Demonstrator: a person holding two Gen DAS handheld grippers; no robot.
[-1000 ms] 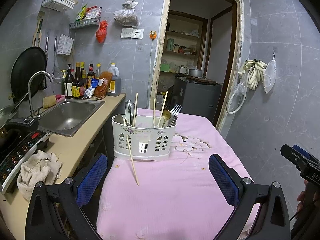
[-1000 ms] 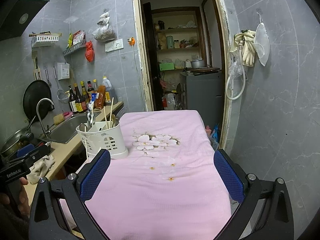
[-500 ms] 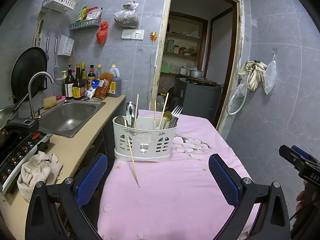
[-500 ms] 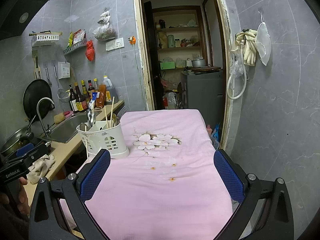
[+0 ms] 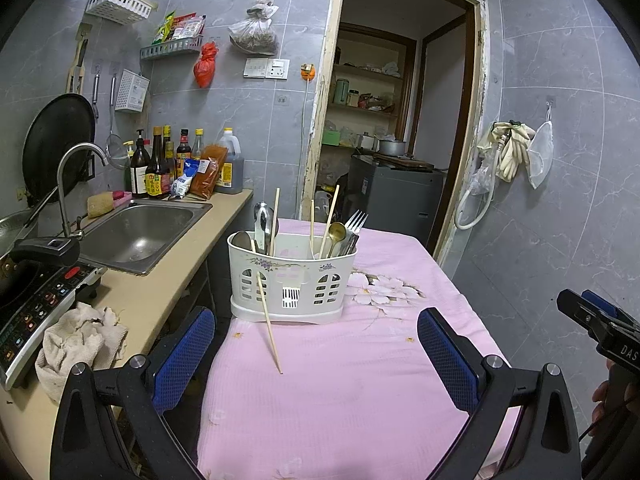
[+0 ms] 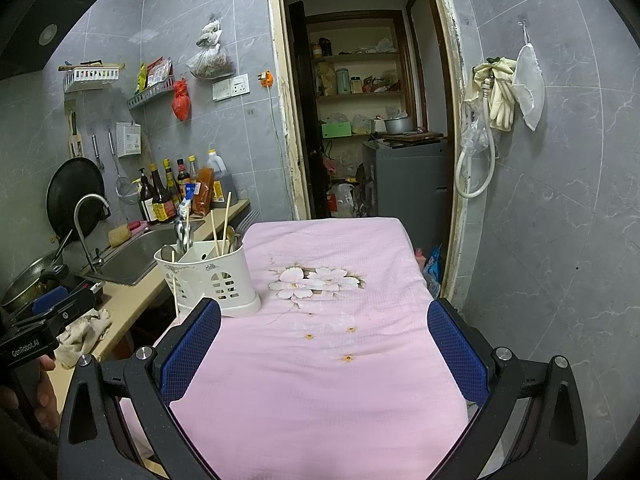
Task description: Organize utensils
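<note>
A white utensil caddy [image 5: 292,278] stands on the pink tablecloth [image 5: 352,380]; it also shows in the right wrist view [image 6: 212,276]. It holds spoons [image 5: 262,224], a gold spoon [image 5: 337,232], a fork [image 5: 354,222] and chopsticks [image 5: 332,216]. One loose chopstick [image 5: 269,322] leans against the caddy's front, tip on the cloth. My left gripper [image 5: 316,354] is open and empty, just short of the caddy. My right gripper [image 6: 324,344] is open and empty over the cloth, right of the caddy.
A counter on the left carries a sink [image 5: 136,232], a faucet [image 5: 66,184], bottles [image 5: 160,168], an induction cooker [image 5: 36,304] and a crumpled rag [image 5: 80,340]. An open doorway [image 5: 392,120] lies behind the table. The right gripper's body [image 5: 600,332] shows at the right edge.
Both grippers have moved slightly forward toward the table; the caddy looks a little nearer. Nothing was taken hold of or let go.
</note>
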